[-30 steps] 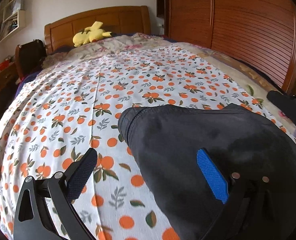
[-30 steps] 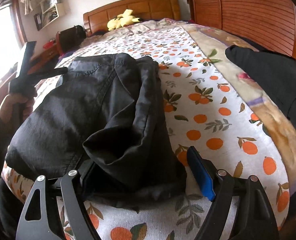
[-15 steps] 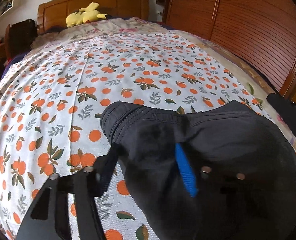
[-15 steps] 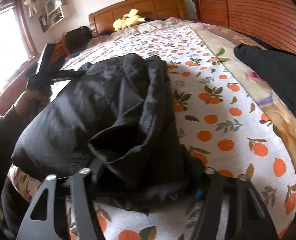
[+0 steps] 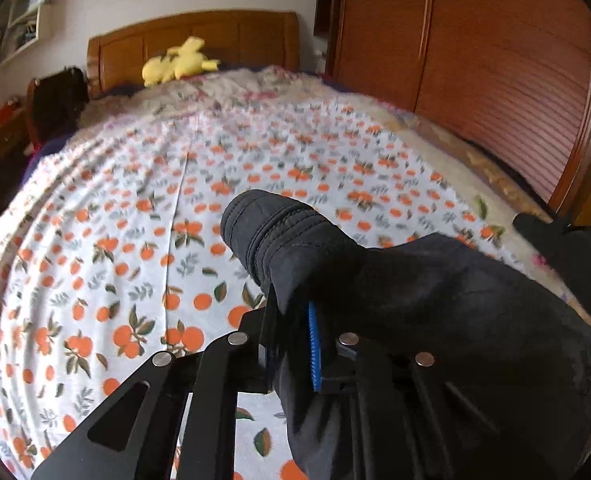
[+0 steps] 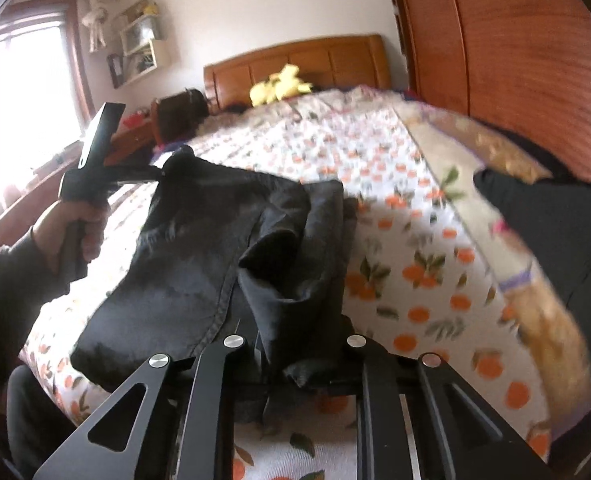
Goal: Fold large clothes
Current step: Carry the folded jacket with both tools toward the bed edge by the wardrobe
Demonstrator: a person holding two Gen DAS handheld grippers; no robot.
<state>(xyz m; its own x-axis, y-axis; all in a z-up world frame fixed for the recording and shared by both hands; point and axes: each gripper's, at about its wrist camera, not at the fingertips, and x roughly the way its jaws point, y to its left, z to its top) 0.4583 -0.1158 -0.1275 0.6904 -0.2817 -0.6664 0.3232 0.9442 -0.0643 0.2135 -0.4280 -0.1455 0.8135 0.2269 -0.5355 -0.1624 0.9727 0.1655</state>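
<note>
A black garment lies bunched on the orange-print bedsheet, near the foot of the bed. My left gripper is closing, its blue pad and black pad pinching the stitched hem, which stands raised off the sheet. In the right wrist view the same garment hangs between both tools. My right gripper is closing on a folded corner of the cloth, which hides its pads. A hand holds the left gripper at the garment's far corner.
A second dark garment lies at the bed's right edge. A yellow plush toy rests by the wooden headboard. A red-brown wardrobe runs along the right. A dark bag stands left of the bed.
Both grippers' jaws went from wide apart to pinched on the black cloth. Both then rose, lifting the garment's corners off the sheet.
</note>
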